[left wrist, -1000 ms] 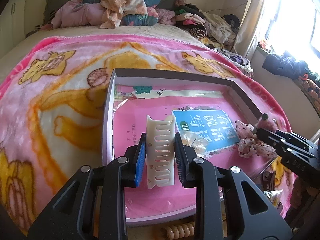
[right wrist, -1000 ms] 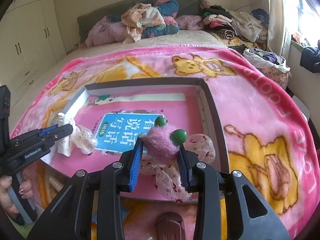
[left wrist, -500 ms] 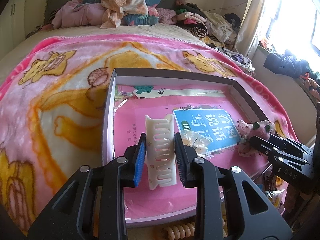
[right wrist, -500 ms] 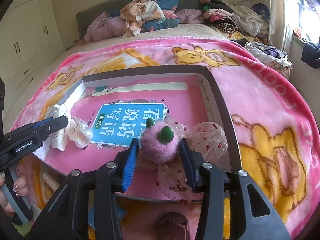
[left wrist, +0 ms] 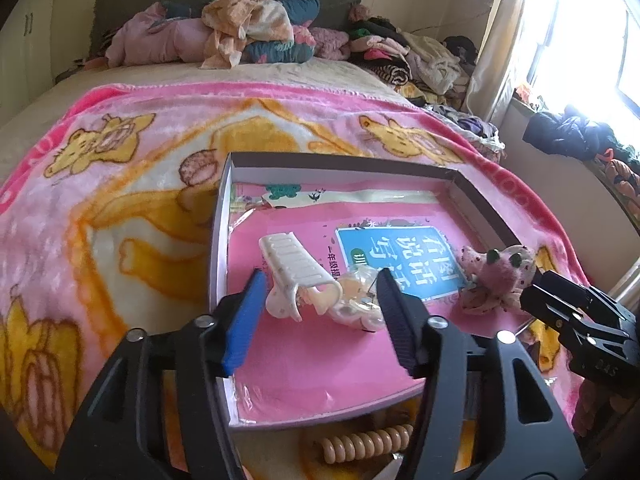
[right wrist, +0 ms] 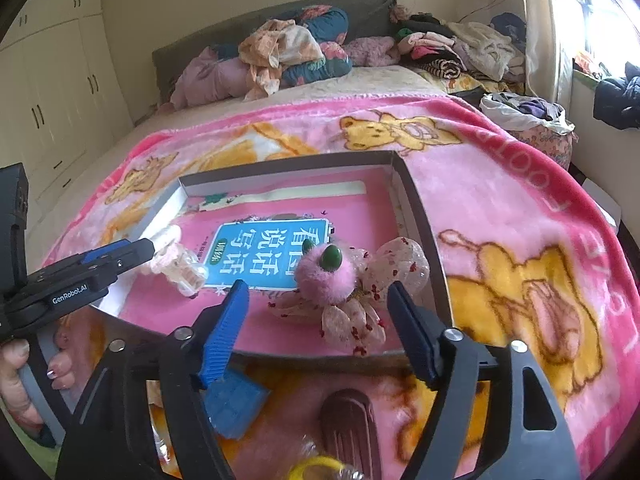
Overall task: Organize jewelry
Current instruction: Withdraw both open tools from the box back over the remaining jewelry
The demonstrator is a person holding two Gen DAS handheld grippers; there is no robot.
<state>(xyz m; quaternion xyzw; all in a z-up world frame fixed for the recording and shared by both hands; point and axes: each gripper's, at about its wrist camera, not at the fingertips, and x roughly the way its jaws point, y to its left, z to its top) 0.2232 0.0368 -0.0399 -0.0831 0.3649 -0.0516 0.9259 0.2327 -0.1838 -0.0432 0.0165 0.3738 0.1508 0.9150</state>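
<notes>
A shallow box (left wrist: 224,216) lined with a pink book lies on the bed blanket. A white claw hair clip (left wrist: 294,268) lies on its side in the box, beside a clear clip (left wrist: 356,300). My left gripper (left wrist: 318,320) is open and empty just behind them. A pink fluffy hair tie with green beads on a sheer spotted scrunchie (right wrist: 326,272) rests in the box's right part; it also shows in the left wrist view (left wrist: 496,272). My right gripper (right wrist: 316,324) is open and empty just behind it.
A beige spiral hair tie (left wrist: 364,442) lies in front of the box. A blue clip (right wrist: 236,404), a brown clip (right wrist: 352,428) and a yellow item (right wrist: 316,468) lie on the blanket under my right gripper. Piled clothes (left wrist: 248,28) sit at the bed's head.
Both grippers opened. The white claw clip dropped from my left gripper and tipped onto its side in the box. The pink fluffy tie left my right gripper and rests in the box.
</notes>
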